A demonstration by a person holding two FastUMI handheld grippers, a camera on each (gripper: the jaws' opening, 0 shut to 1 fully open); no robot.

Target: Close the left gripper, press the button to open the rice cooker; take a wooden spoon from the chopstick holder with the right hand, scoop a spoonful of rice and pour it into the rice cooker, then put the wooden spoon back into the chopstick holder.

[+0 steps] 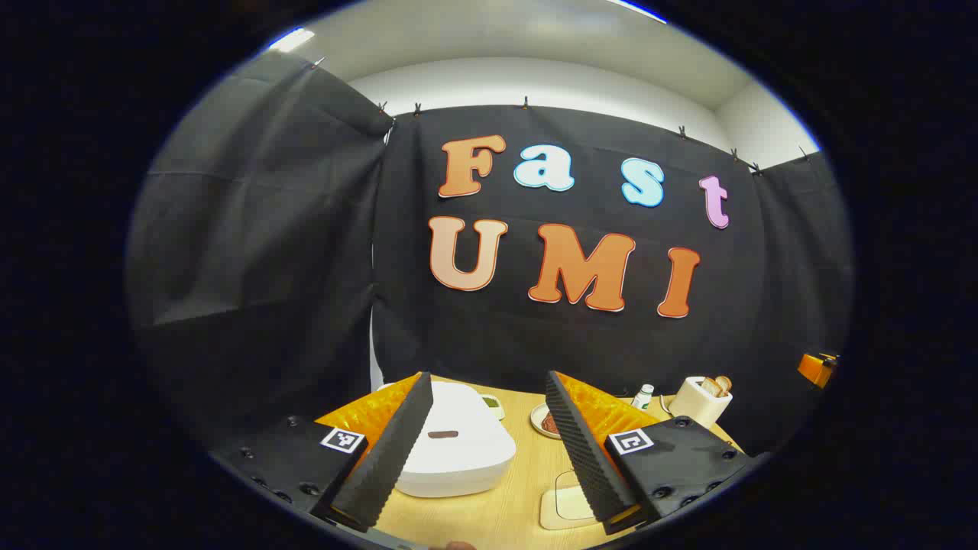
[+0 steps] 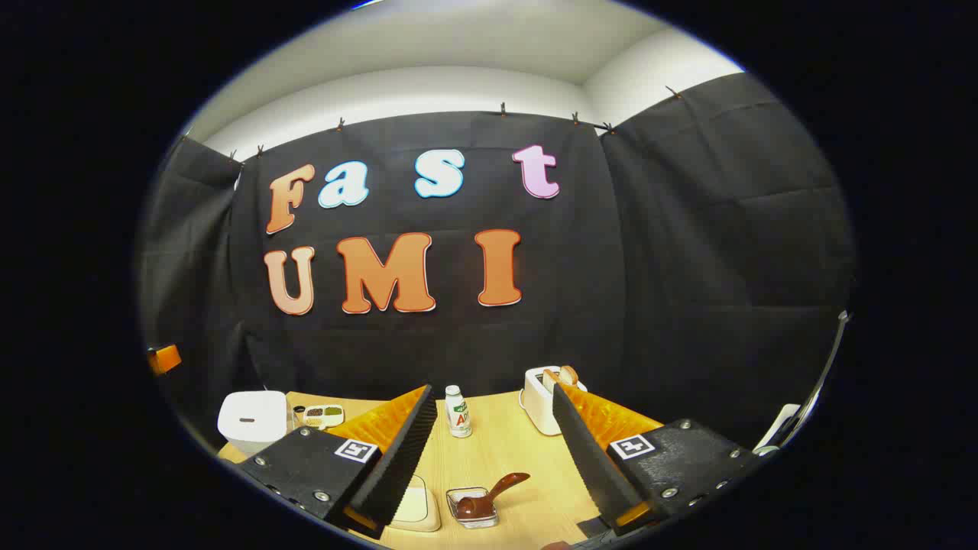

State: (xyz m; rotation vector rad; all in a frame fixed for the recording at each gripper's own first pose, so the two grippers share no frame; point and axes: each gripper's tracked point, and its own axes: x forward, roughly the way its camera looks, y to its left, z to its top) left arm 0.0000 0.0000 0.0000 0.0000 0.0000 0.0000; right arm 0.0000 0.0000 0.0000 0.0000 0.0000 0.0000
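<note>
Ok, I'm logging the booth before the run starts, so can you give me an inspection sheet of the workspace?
Surface: light wooden table, bare between items.
Job's things: white rice cooker, lid shut; brown wooden spoon lying in a small clear square dish.
Clutter: white toaster with bread, small white bottle, cream square coaster, divided condiment tray.
Grippers: left gripper open, right gripper open, both empty.
Cables: nothing seen.
Surroundings: black cloth wall.
</note>
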